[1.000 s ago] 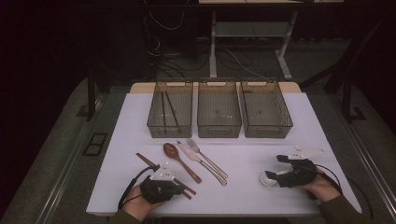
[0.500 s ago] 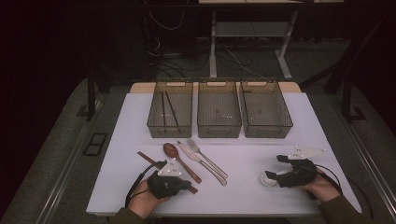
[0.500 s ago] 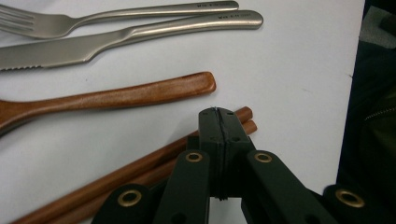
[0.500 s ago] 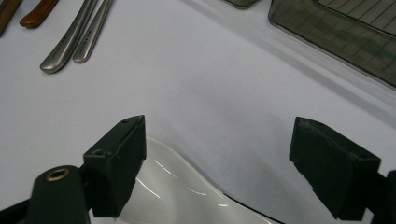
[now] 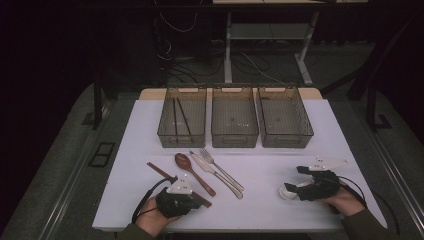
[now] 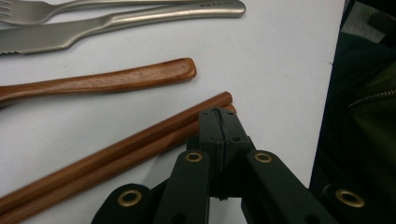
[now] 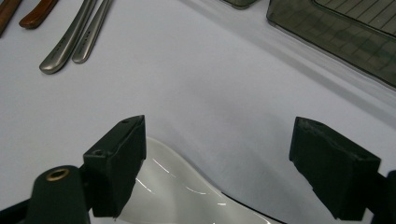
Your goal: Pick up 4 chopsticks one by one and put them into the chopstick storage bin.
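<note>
at the near left of the table: chopsticks (image 6: 116, 154), a wooden pair lying side by side on the white table (image 5: 260, 165); near ends just under the left gripper
left gripper (image 6: 218, 122): jaws pressed together, nothing between them; tips over the chopstick ends, contact cannot be told
beside the pair: wooden spoon (image 6: 100, 82); then knife (image 6: 93, 29) and fork (image 6: 60, 7)
right gripper (image 7: 217, 161): jaws spread wide, over a white ceramic spoon (image 7: 182, 193)
far edge: three grey bins (image 5: 235, 117); left one holds dark sticks
</note>
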### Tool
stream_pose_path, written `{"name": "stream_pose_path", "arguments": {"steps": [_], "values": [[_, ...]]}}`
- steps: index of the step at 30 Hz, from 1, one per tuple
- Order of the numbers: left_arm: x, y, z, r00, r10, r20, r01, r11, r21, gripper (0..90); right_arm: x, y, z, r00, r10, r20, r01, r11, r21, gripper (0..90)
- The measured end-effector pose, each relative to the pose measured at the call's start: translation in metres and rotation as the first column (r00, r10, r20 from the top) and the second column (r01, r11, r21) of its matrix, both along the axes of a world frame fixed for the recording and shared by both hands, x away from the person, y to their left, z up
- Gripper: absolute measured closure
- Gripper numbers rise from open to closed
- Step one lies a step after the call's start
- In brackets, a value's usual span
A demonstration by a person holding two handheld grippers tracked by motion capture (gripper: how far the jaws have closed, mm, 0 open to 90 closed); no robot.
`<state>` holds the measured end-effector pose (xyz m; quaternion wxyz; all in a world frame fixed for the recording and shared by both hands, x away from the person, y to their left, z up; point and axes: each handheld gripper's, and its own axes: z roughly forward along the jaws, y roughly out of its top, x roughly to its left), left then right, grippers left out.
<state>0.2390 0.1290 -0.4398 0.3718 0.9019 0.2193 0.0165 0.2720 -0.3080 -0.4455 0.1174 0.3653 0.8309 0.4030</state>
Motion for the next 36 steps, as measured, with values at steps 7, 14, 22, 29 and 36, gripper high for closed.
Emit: {"name": "stream_pose_path", "arguments": {"steps": [7, 14, 22, 29, 36], "values": [[0.009, -0.01, -0.002, 0.9995, -0.024, 0.018, 0.024, 0.9996, 0.014, 88.5, 0.0, 0.001, 0.0, 1.0, -0.001, -0.001, 0.001, 1.0, -0.001, 18.8], [0.013, -0.011, -0.001, 0.9993, -0.023, 0.03, 0.023, 0.9997, 0.0, 88.4, 0.0, 0.001, 0.0, 1.0, 0.0, -0.002, 0.0, 1.0, -0.002, 18.8], [0.027, 0.007, 0.01, 0.9979, 0.001, 0.065, 0.003, 0.9987, -0.051, 70.5, 0.0, 0.0, 0.0, 1.0, 0.0, -0.004, 0.0, 1.0, 0.0, 18.8], [0.04, 0.01, 0.007, 0.9961, -0.032, 0.083, 0.035, 0.9987, -0.037, 50.2, 0.001, 0.0, -0.001, 1.0, -0.001, -0.002, 0.001, 1.0, 0.001, 18.8], [0.045, 0.008, 0.0, 0.9924, -0.086, 0.088, 0.085, 0.9963, 0.01, 46.9, 0.0, 0.0, -0.001, 1.0, 0.003, -0.004, -0.003, 1.0, 0.001, 18.8]]}}
